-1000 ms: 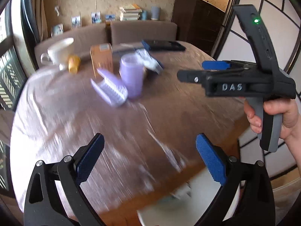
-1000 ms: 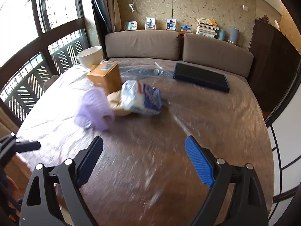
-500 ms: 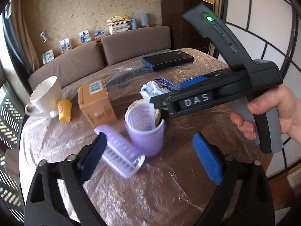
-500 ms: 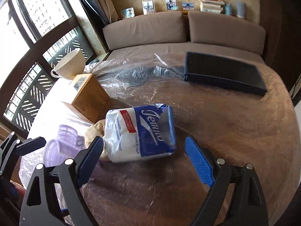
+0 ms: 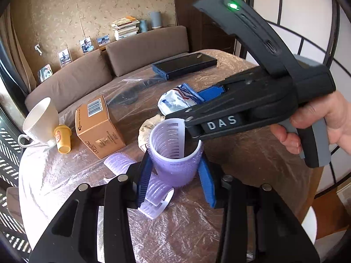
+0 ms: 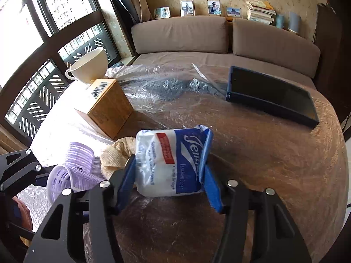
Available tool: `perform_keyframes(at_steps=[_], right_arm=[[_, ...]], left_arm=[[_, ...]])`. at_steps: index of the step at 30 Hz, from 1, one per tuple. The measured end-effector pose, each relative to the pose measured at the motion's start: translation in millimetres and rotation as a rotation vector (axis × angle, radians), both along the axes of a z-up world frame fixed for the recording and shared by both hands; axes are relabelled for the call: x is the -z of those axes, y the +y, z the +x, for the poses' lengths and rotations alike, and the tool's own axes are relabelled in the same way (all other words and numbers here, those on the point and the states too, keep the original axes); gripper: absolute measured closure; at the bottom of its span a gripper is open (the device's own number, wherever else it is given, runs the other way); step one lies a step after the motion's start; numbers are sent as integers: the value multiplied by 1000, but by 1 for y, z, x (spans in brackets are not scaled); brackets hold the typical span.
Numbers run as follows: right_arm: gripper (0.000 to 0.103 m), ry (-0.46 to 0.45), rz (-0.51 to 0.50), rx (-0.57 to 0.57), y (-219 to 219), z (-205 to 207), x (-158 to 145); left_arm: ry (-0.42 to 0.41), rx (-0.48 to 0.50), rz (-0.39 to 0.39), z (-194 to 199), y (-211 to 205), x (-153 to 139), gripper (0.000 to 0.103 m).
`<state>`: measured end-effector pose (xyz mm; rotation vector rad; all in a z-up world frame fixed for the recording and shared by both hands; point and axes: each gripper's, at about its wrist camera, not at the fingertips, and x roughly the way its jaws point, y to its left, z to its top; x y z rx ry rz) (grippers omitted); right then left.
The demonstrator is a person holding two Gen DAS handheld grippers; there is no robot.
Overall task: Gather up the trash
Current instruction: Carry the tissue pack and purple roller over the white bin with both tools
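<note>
Right now both grippers are down at the near edge of the round counter [image 6: 285, 153], which is covered in crinkled clear plastic film. The left gripper [image 5: 175, 175] has just been closing its jaws, and its blue pads now press on either side of an upright lilac hair roller [image 5: 175, 153], a ribbed open tube standing on the film. A second lilac roller [image 5: 153, 195] lies on its side just beside it, partly under the left pad. The right gripper [image 6: 169, 179] has likewise just been closing, and its jaws pinch a white-and-blue tissue pack [image 6: 171, 162] from both sides, the soft wrapper buckling a little where the right-hand pad bites in. A crumpled beige paper napkin [image 6: 116, 153] sits touching the pack, between it and the rollers. A hand [image 5: 318, 122] wraps the grey grip of the right gripper, seen from the left camera, where a green light glows on its top. Further back stand a brown cardboard box [image 6: 105, 107] with a barcode, a large white cup [image 6: 90, 68] near the window, and a small yellow cup [image 5: 62, 139] lying against it. A dark tablet [image 6: 272, 94] rests well apart on the far side, with a loose heap of clear plastic [image 6: 166, 81] between it and the box. Brown sofa cushions [image 6: 179, 35] line the wall behind.
</note>
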<state>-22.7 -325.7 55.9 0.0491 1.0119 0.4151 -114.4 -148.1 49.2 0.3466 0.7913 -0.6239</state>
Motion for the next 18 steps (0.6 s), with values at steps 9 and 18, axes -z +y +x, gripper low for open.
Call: perform_keyframes(at_steps=[9,18], right_arm=[[50,-31,100,45,-27,-37,-25],[51,-18,125,47,-36,-92,-35]], left_arm=[[35,-50,-104,-11,12,-15,60],[83,-94,-209,-35,23,-23,61]])
